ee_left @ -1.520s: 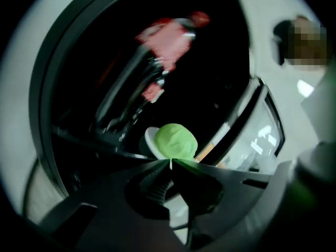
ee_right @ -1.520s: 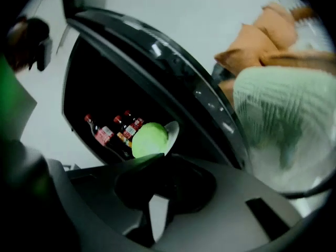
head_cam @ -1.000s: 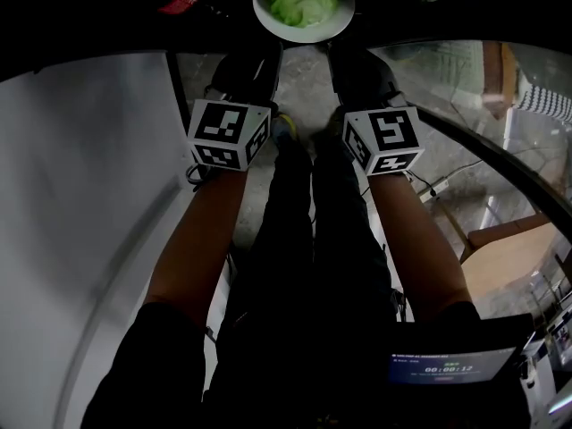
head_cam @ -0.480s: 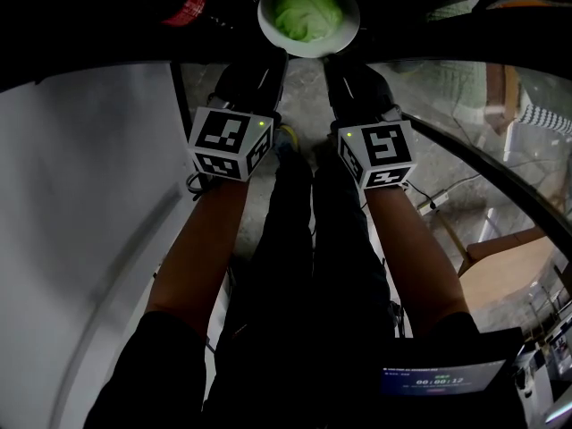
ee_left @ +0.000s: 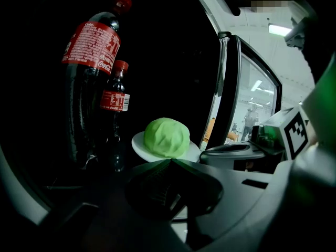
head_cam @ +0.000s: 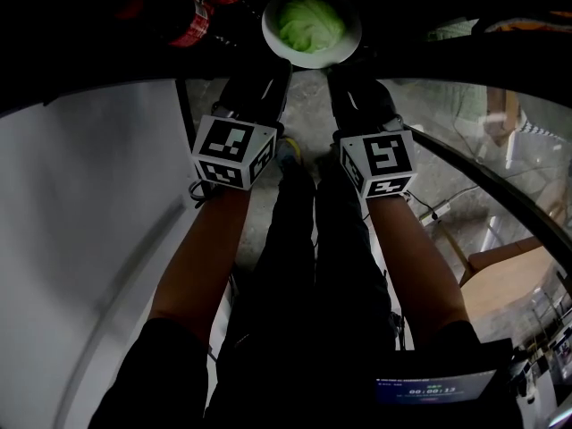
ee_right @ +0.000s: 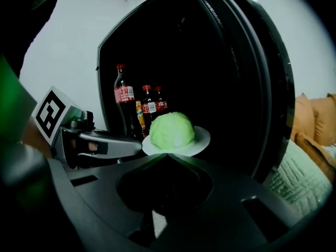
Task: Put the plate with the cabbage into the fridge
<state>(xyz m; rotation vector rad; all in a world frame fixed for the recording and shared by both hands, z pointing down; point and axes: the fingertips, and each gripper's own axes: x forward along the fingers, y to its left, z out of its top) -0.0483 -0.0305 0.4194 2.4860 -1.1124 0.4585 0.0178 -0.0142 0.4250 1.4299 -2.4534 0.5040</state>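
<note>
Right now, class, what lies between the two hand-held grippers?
The white plate carrying the cabbage; the left hand-held gripper and right hand-held gripper each grip its near rim, one to a side. The head view shows this.

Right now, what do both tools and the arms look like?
Left tool and right tool: dark grey housings, each tapering to a point at the front. Each carries a white cube with black square markers: left cube, right cube. Forearms bare; short dark sleeves at the upper arms.
</note>
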